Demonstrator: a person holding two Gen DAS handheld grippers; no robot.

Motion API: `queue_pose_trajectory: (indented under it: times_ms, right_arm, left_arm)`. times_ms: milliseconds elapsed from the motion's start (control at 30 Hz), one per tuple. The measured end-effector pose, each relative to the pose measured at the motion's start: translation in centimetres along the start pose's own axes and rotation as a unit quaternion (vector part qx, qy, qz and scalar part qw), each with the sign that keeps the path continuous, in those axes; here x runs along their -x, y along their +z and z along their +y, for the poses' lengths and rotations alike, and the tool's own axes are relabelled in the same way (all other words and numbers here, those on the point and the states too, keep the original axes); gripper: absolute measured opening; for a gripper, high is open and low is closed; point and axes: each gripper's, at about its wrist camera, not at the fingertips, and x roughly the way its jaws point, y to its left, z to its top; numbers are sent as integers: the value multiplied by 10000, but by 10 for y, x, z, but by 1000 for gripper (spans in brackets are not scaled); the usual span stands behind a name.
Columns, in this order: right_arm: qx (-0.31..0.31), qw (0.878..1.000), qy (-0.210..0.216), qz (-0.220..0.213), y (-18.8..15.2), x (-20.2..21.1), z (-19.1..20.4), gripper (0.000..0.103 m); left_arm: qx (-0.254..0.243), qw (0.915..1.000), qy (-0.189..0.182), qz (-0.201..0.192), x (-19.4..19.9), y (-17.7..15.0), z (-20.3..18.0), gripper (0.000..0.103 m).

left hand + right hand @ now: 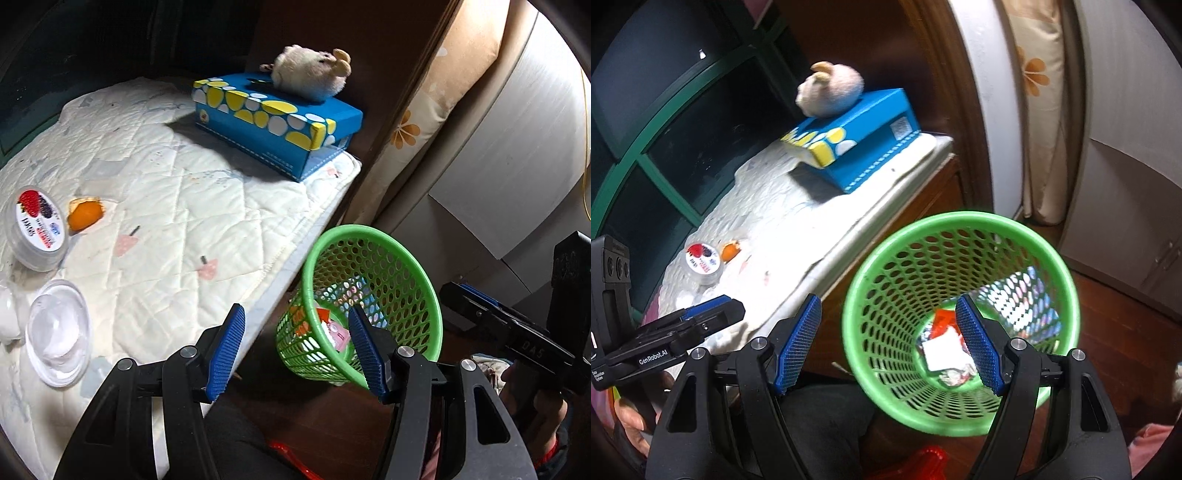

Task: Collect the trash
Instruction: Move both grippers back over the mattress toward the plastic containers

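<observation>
The green mesh basket sits on the dark floor just ahead of and below my right gripper, beside the edge of the quilted worktop. Inside it, at the bottom, lie crumpled wrappers, red, white and shiny. My right gripper hangs over the basket mouth with its blue fingers spread wide and nothing between them. My left gripper is spread too, and empty, hovering over the worktop's edge with the basket ahead to its right.

Trash not yet collected lies ahead and to the left of my left gripper: a yogurt cup with berries on its lid, a piece of orange peel just beside it, and a clear plastic dome lid nearer to me. Farther ahead a blue tissue box carries a small plush toy.

The risks, as I judge them: the light, tilted-looking basket could tip if a gripper knocks its rim, and the slick dome lid may slip from the fingers.
</observation>
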Motion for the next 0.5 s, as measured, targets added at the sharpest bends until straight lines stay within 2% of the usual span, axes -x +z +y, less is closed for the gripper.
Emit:
queue_pose_trajectory:
  times_ms: [233,500]
  right_arm:
    - [393,9988,270,130,4,-14,46,75]
    - [745,9951,587,292,4,-32,93,75]
  left_arm:
    - [479,9977,361,-301,39,-13,56,56]
    - [1082,9893,789,-579,80,-28,123,56]
